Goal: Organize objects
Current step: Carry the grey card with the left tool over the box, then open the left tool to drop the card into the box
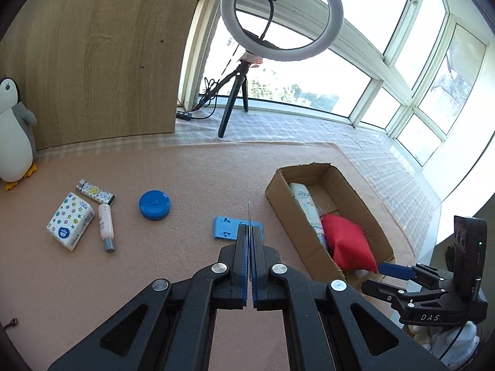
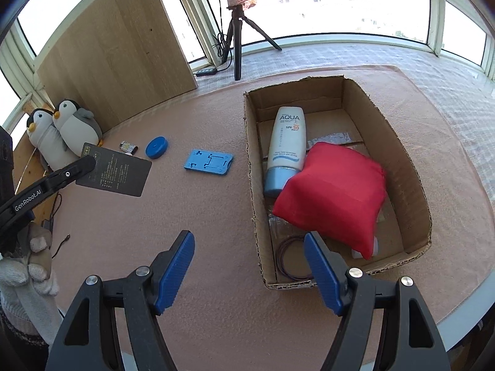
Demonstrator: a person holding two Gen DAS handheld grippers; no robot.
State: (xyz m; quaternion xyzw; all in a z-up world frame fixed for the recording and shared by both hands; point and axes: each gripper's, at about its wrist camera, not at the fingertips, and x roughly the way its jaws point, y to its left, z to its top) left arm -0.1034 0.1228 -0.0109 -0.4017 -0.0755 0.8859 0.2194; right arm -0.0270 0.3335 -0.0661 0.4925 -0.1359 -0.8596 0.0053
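My left gripper (image 1: 249, 227) is shut on a thin black card (image 2: 114, 173), seen edge-on in the left wrist view, held above the pink mat. My right gripper (image 2: 249, 247) is open and empty over the near left corner of the cardboard box (image 2: 399, 142). The box holds a white AQUA sunscreen tube (image 2: 286, 145), a red pouch (image 2: 334, 194) and a thin purple ring (image 2: 289, 259). On the mat lie a blue flat plastic holder (image 2: 208, 162), a blue round tape measure (image 1: 154, 204), a tissue pack (image 1: 70, 221), a patterned lighter (image 1: 96, 192) and a small pink tube (image 1: 105, 225).
Two plush penguins (image 2: 66, 126) stand at the mat's far left by a wooden panel (image 2: 117, 49). A ring light on a tripod (image 1: 280, 15) with its cable stands behind the mat by the windows. The table edge runs close on the right.
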